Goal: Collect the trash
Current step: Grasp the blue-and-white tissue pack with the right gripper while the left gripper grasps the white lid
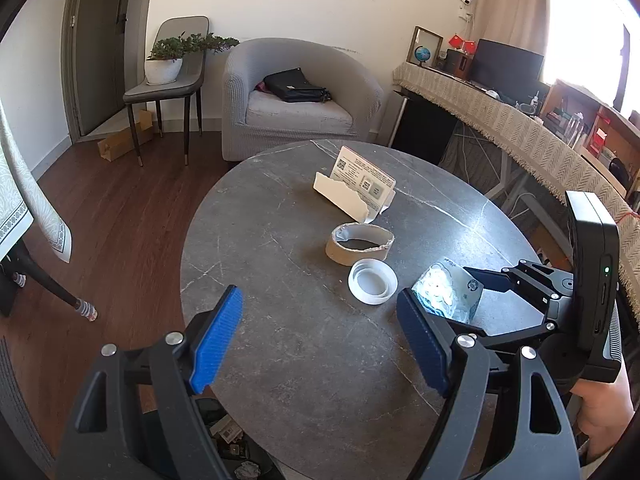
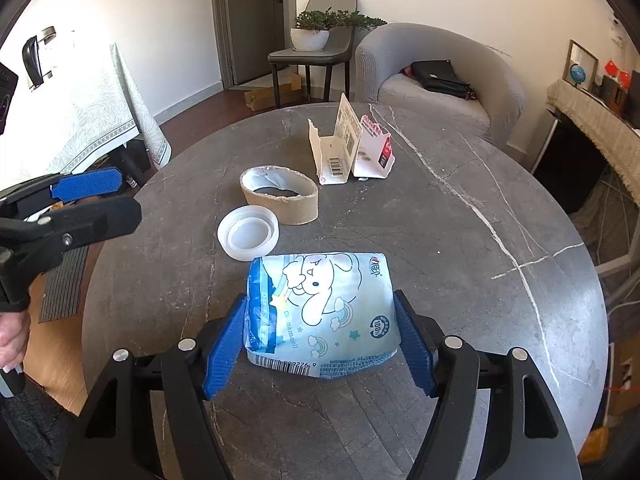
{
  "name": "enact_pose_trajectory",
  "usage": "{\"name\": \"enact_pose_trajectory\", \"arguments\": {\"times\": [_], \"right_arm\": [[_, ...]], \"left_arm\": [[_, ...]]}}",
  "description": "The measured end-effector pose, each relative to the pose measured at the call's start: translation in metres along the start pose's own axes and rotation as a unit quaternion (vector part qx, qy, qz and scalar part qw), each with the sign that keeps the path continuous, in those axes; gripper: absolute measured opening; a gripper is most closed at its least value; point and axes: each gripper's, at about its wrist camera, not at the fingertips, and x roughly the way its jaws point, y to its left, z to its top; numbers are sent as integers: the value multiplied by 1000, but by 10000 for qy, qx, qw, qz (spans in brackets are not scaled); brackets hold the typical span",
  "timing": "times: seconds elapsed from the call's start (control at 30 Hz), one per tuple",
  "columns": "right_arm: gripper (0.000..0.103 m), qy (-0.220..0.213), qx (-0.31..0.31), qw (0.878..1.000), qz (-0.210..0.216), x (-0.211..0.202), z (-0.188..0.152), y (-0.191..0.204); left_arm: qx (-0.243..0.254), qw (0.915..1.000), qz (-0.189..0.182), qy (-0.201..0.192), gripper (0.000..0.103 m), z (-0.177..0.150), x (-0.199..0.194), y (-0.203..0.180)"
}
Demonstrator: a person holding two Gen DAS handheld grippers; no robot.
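Grey marble table (image 2: pixel 460 280): pale-blue cartoon-printed tissue pack (image 2: pixel 320 312), barcode forward.

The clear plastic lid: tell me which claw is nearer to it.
Left. The left claw hovers open just short of the lid; the right claw sits further back, around the tissue pack.

tissue pack (image 2: pixel 320 312) pale blue, flat, nearest | plastic lid (image 2: pixel 248 233) beside cardboard ring (image 2: pixel 280 195) | torn card box (image 2: pixel 352 148) upright, farthest
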Motion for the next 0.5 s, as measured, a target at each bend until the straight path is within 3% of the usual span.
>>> {"name": "enact_pose_trajectory", "arguments": {"times": [0.2,0.37,0.5], "right_arm": [[70,-211,263,9994,-26,-15,4,-24],[70,-362,554,9978,-44,-25,3,-49],[70,-400,715,9966,23,-29,-1,-61]], "left_arm": [[110,9998,-87,137,79,1,18,-18],[199,9991,-139,355,68,-1,38,-31],[277,9985,-82,467,64,-2,55,-41]]}}
